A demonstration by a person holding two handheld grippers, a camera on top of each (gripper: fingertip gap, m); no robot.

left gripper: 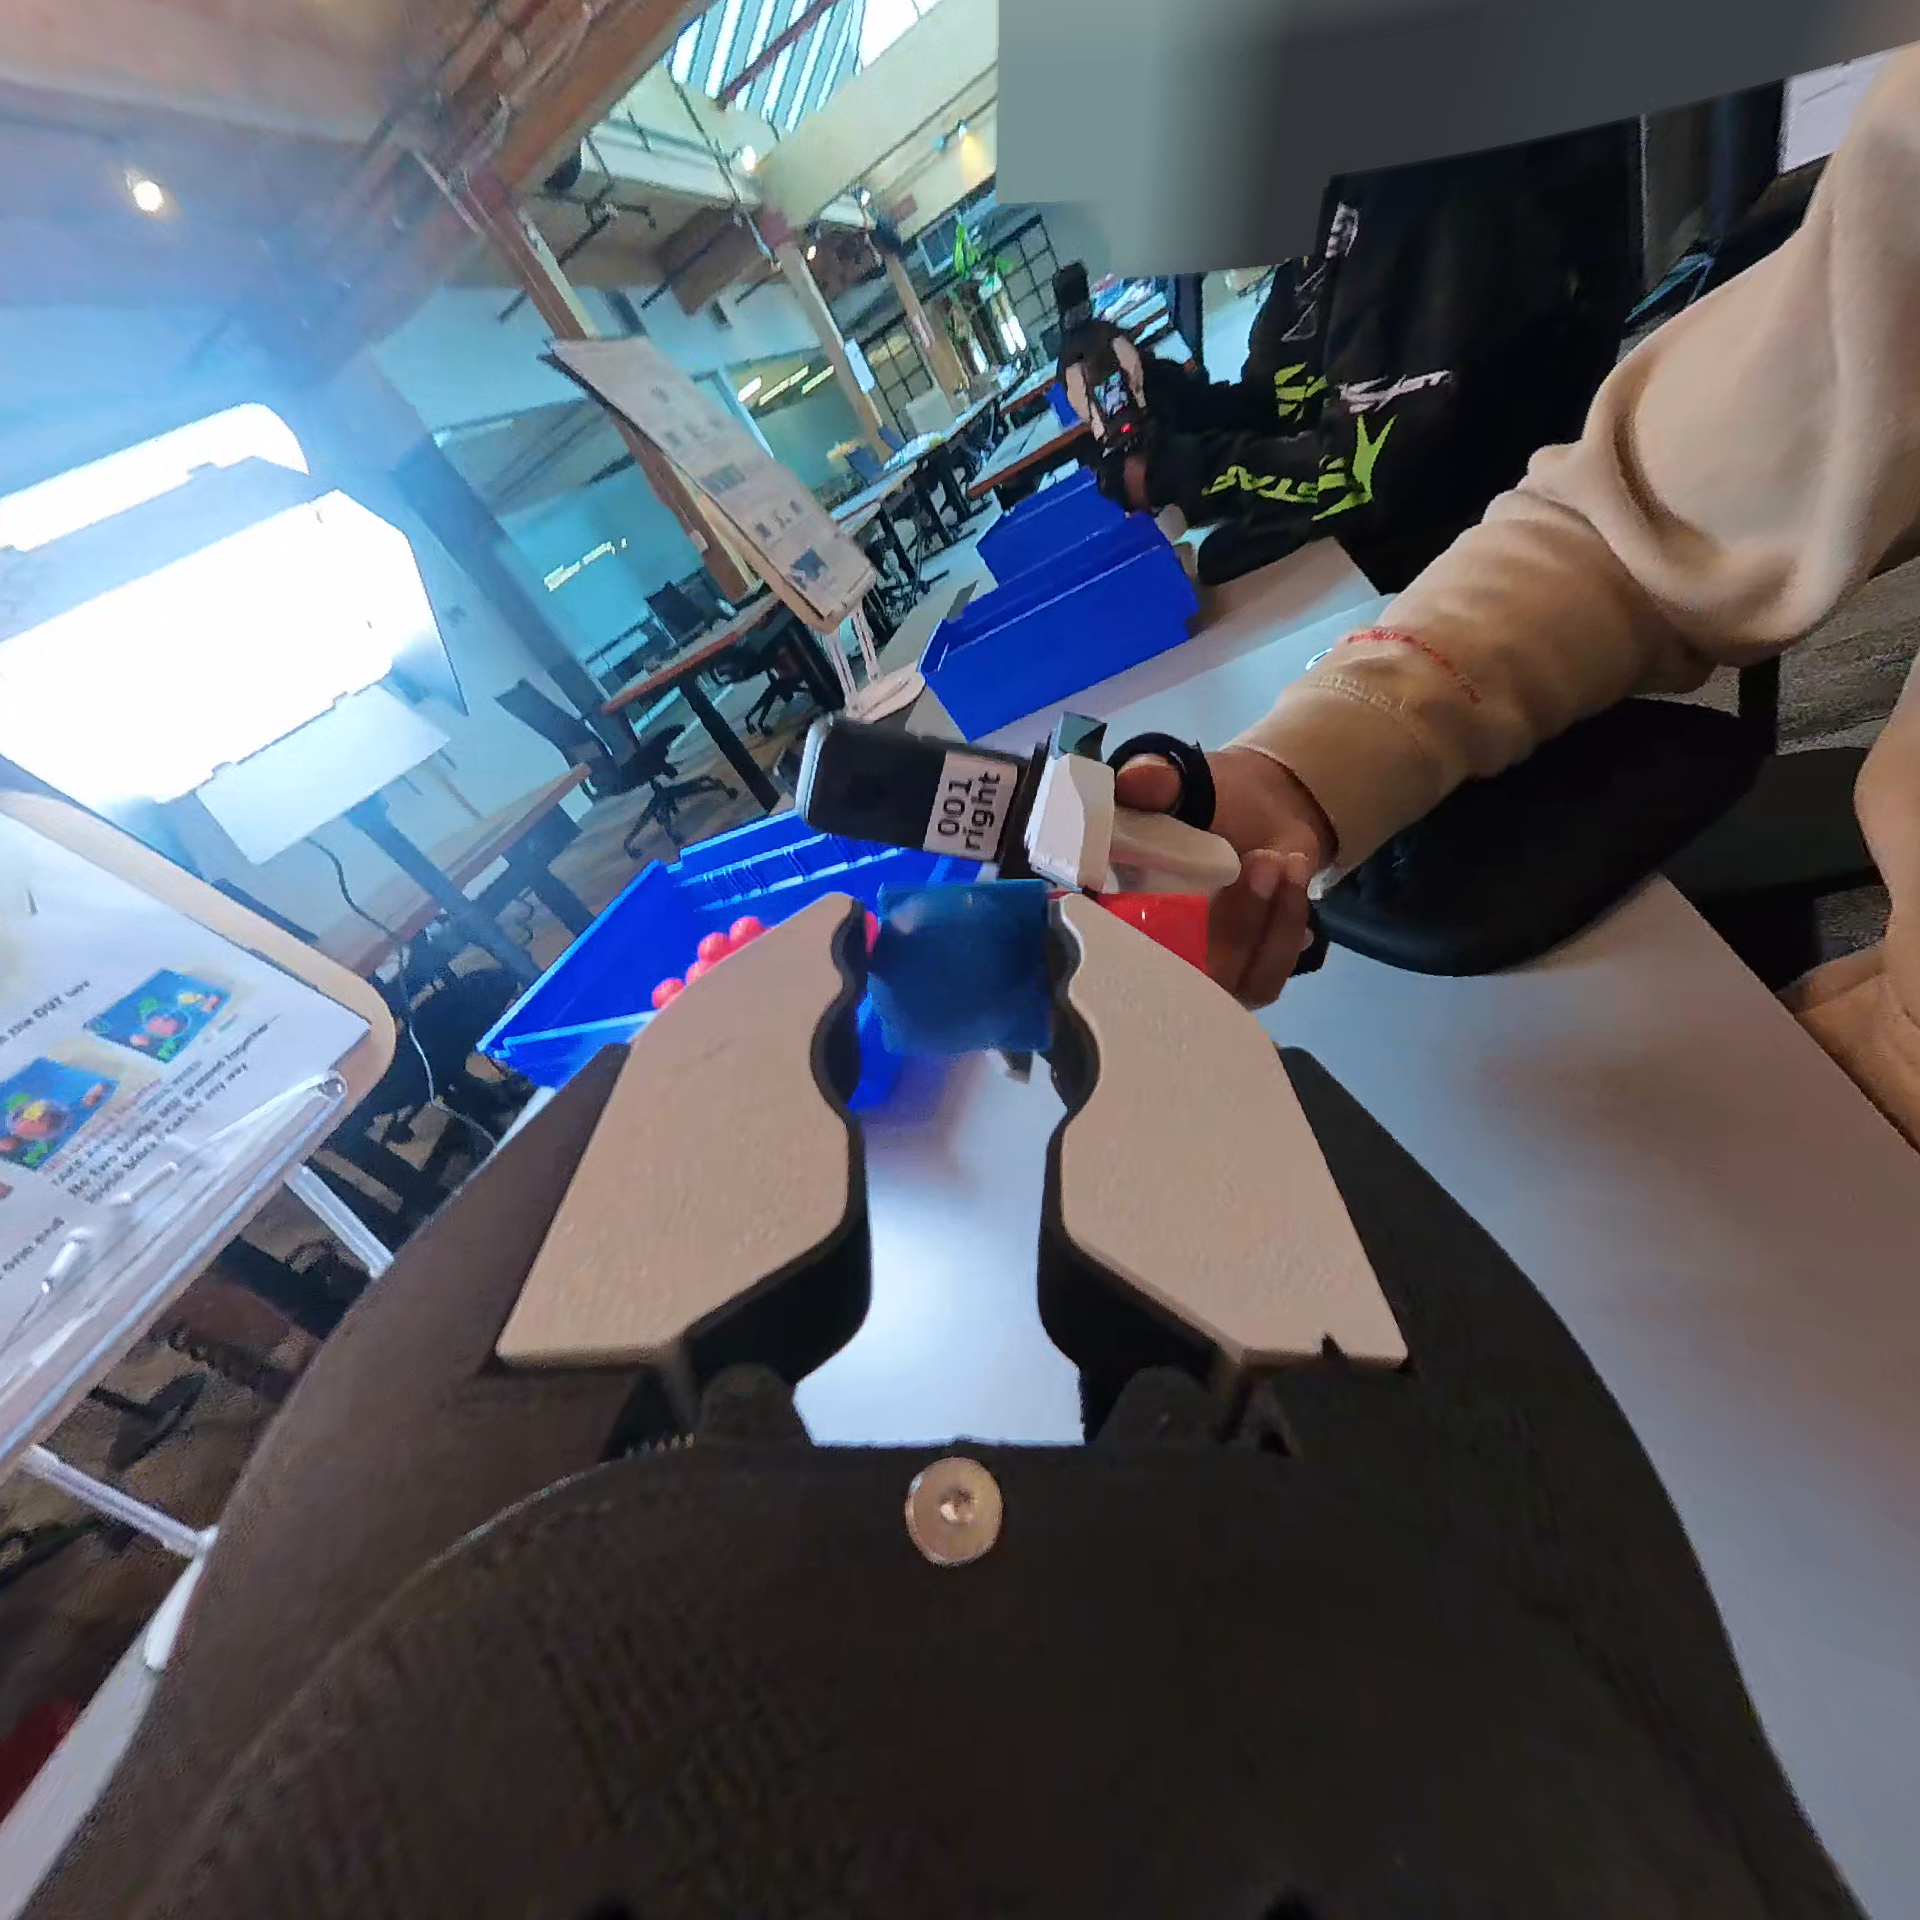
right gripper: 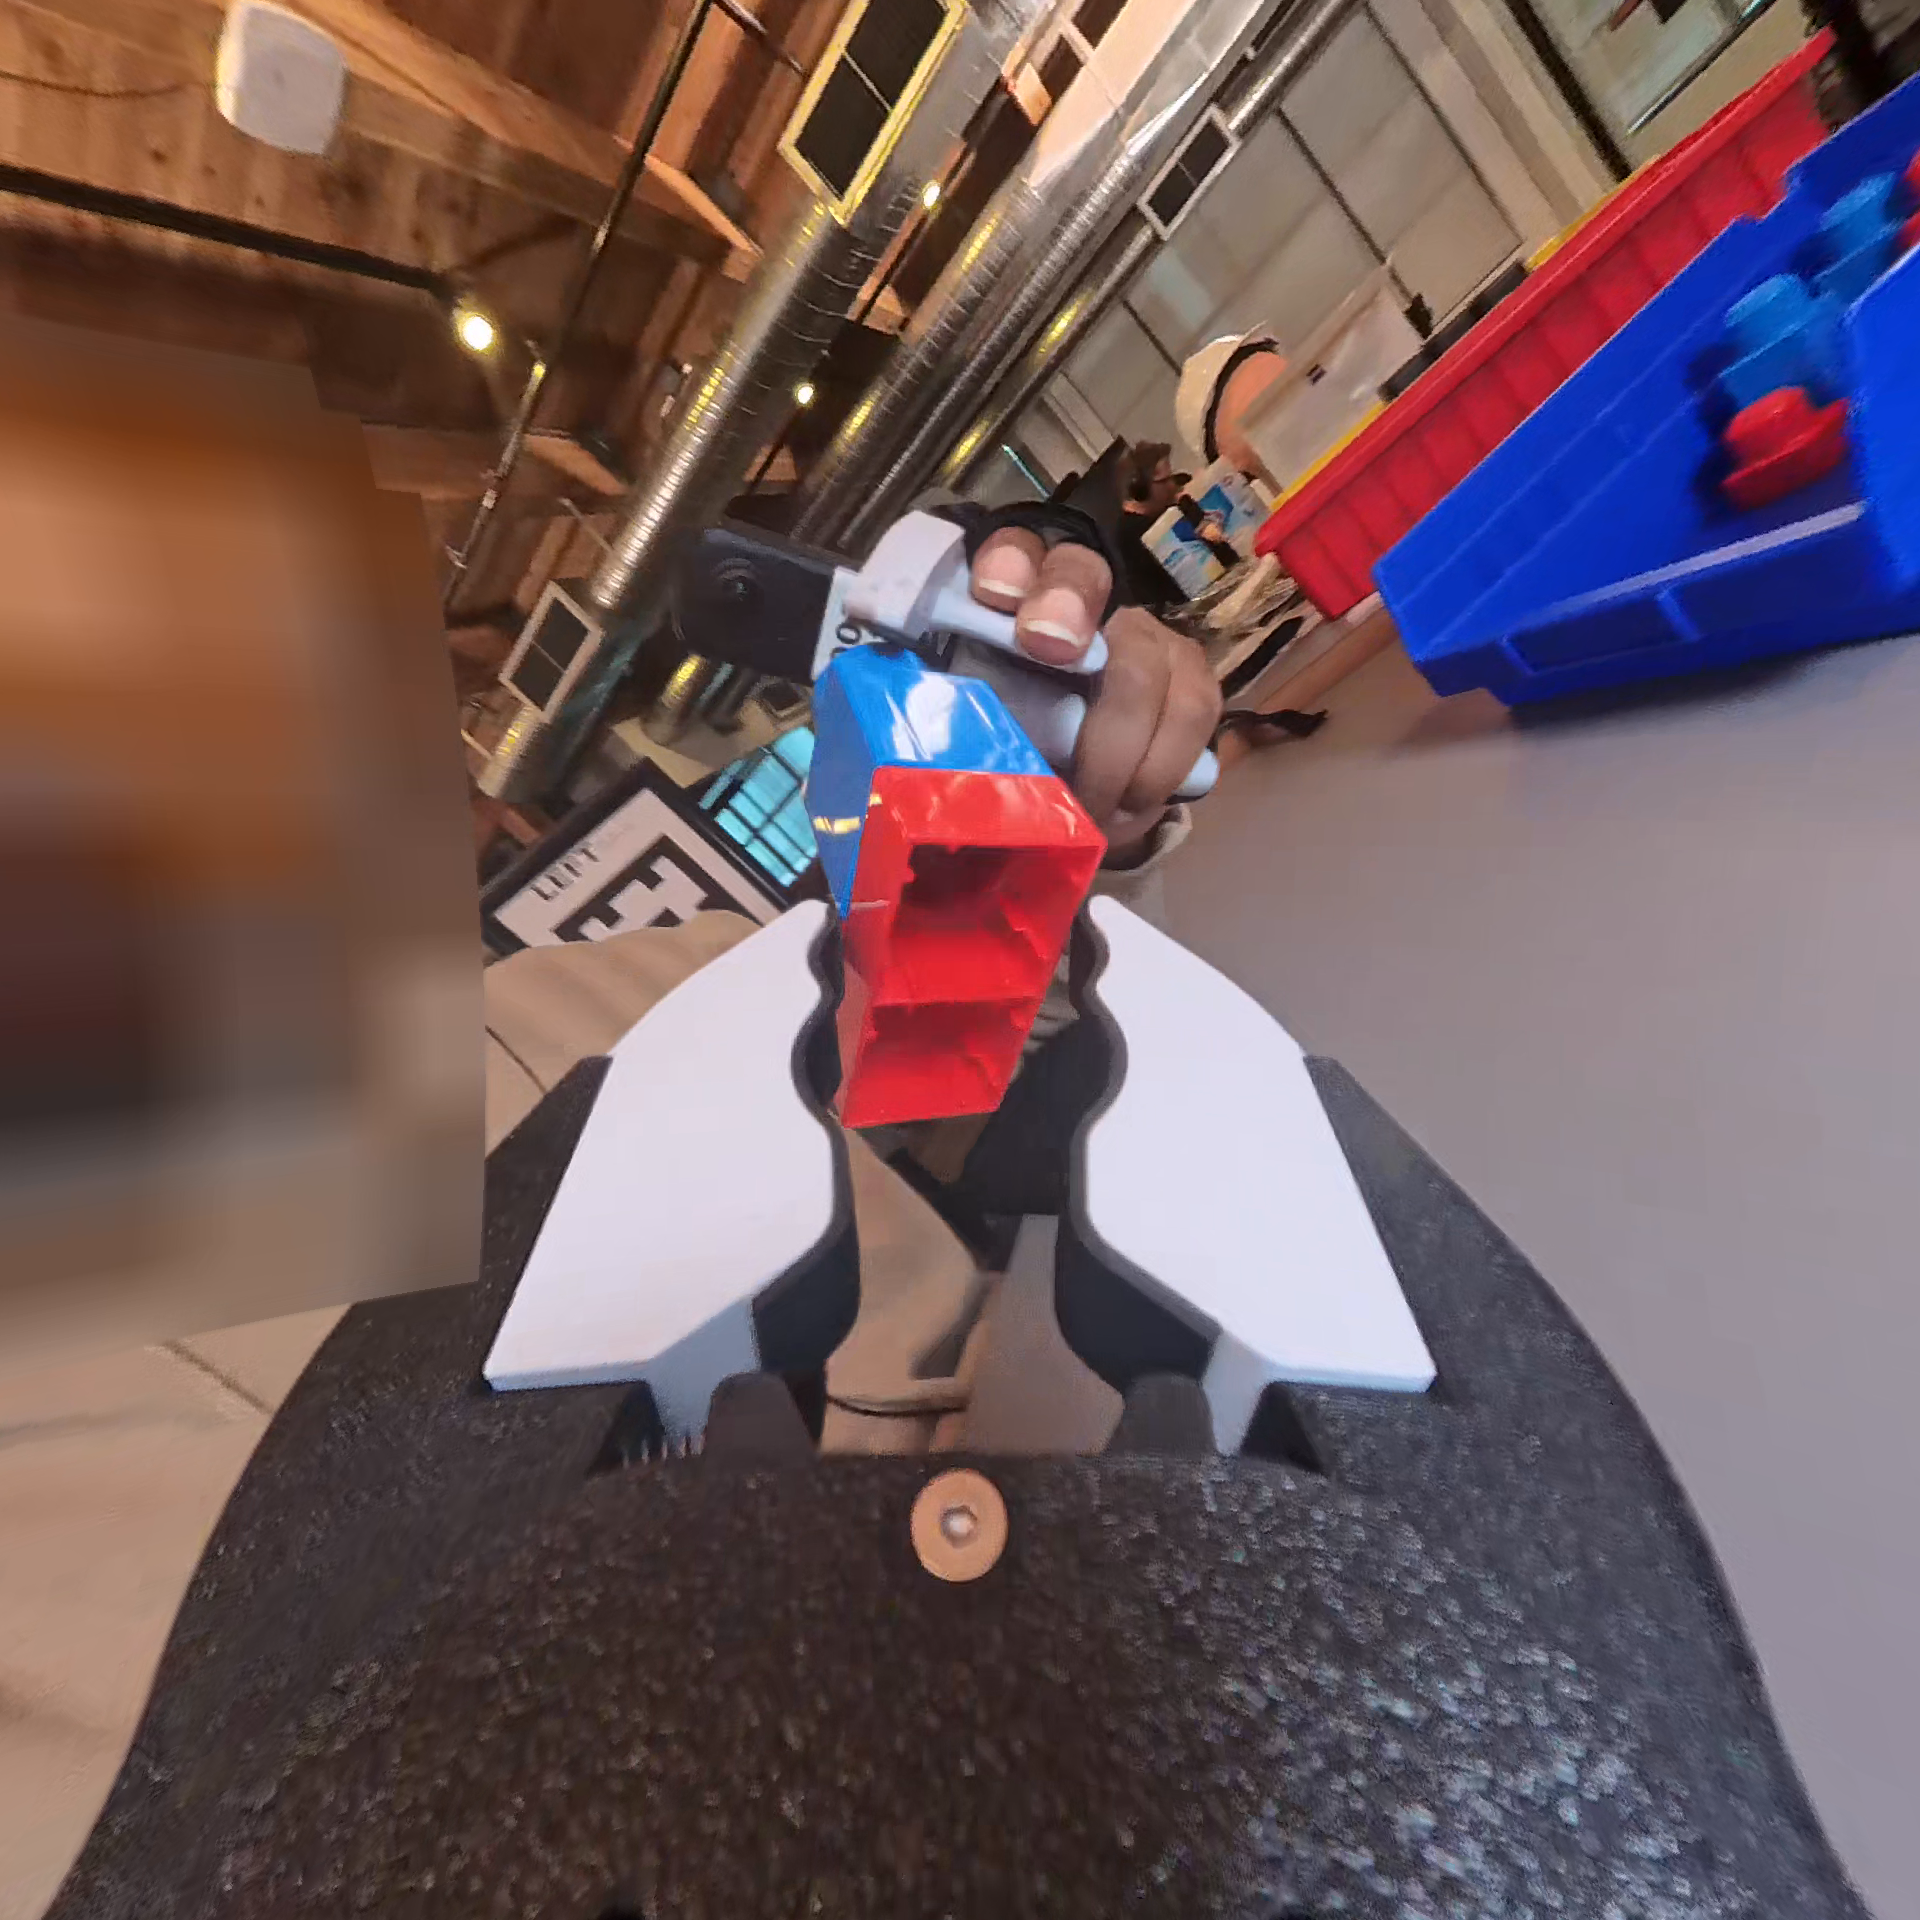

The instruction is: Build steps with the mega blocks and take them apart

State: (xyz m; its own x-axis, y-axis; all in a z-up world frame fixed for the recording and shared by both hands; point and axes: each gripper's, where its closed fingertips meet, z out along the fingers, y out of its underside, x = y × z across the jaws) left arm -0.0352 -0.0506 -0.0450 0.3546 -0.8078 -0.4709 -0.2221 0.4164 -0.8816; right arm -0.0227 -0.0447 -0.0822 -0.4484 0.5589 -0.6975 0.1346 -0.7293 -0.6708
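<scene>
Closest in the right wrist view, the right tool (right gripper: 956, 997) is clenched on a red mega block (right gripper: 961, 966), whose hollow underside faces the camera. A blue mega block (right gripper: 914, 748) is joined to the red one's far end, and the pair is held in the air above the grey surface (right gripper: 1558, 987). In the left wrist view the left tool (left gripper: 956, 977) grips that blue block (left gripper: 961, 982) between its tips, with the red block (left gripper: 1158, 920) showing just behind the right finger. So each tool holds one half of the same assembly, which suggests either pressing together or pulling apart; I cannot tell which. These blocks look like light, stiff, glossy plastic, likely slippery under smooth pads, so the flat side walls are the best place to hold, squarely, away from the studs. A twist rather than a straight pull would probably separate them more easily. Farther off, a blue bin (right gripper: 1662, 540) on the surface holds more blocks, with a red bin (right gripper: 1507, 416) behind it.
</scene>
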